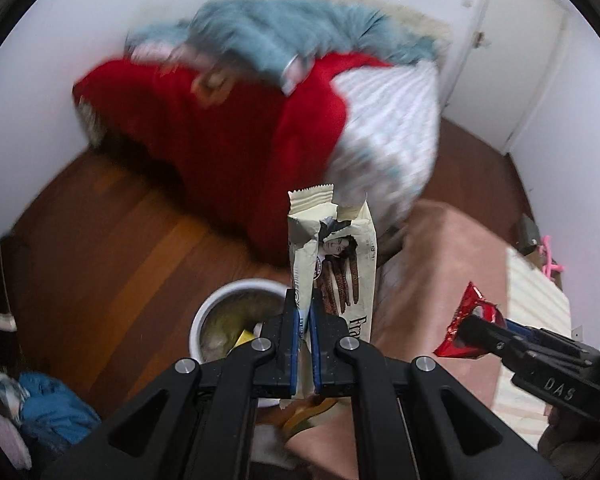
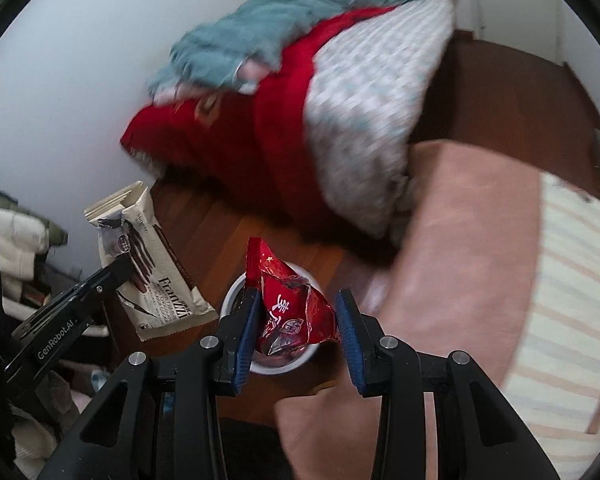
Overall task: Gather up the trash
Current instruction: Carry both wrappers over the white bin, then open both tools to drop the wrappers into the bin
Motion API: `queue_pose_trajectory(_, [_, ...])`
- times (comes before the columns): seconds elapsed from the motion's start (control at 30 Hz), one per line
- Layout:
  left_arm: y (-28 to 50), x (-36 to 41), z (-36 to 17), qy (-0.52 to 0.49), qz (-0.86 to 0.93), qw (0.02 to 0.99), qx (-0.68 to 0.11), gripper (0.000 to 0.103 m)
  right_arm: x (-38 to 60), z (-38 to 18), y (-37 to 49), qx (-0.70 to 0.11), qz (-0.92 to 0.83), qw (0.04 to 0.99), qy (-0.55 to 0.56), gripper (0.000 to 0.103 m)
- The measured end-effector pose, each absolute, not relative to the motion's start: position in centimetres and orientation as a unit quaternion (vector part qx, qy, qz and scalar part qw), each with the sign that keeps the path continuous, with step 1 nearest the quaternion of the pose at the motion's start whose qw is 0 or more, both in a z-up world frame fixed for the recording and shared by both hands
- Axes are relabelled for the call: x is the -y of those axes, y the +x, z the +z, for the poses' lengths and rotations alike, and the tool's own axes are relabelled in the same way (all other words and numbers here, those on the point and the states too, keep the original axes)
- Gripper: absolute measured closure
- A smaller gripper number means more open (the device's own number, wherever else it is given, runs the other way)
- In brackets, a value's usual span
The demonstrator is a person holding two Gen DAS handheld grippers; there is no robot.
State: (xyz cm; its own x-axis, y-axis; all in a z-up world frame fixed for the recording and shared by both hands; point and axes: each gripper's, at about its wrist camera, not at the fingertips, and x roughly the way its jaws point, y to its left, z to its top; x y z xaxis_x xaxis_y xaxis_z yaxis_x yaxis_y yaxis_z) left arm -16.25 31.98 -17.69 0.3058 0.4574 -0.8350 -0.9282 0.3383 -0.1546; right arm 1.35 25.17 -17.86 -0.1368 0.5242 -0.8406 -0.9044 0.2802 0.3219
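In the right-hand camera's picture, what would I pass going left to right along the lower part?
left gripper → cream cookie wrapper → red wrapper over the white bin → pink blanket → striped cloth.

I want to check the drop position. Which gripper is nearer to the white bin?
Right. The right gripper is directly above the white bin; the left gripper is beside its rim.
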Motion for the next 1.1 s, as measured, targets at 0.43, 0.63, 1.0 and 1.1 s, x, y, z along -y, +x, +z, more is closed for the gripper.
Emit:
queue_pose_trajectory(0.43, [-21.4, -41.4, -37.1, -0.500, 0.423, 0.624, -0.426, 0.100, -35.2, -36.0, -5.2, -0.576, 0.513, 0.559, -0.305, 0.063])
queue_pose_trajectory(0.63, [-21.3, -43.3, -41.8, -0.533, 0.409, 0.592, -0.445, 0.098, -37.9, -41.8, -5.1, -0.602, 0.489, 0.538, -0.330, 0.063])
queue_pose_trajectory(1.0, [-24.6, -43.0, -40.8, -0.520, 0.455, 0.578, -0.434, 0.011, -39.8, -45.1, -5.1, -0.606, 0.490, 0.510, -0.365, 0.026])
queue_pose_trajectory(1.1, [-25.4, -41.8, -39.4, -0.497, 0.471, 0.583, -0.439, 0.001, -39.4, -44.2, -4.6, -0.601, 0.490, 0.515, -0.364, 0.008])
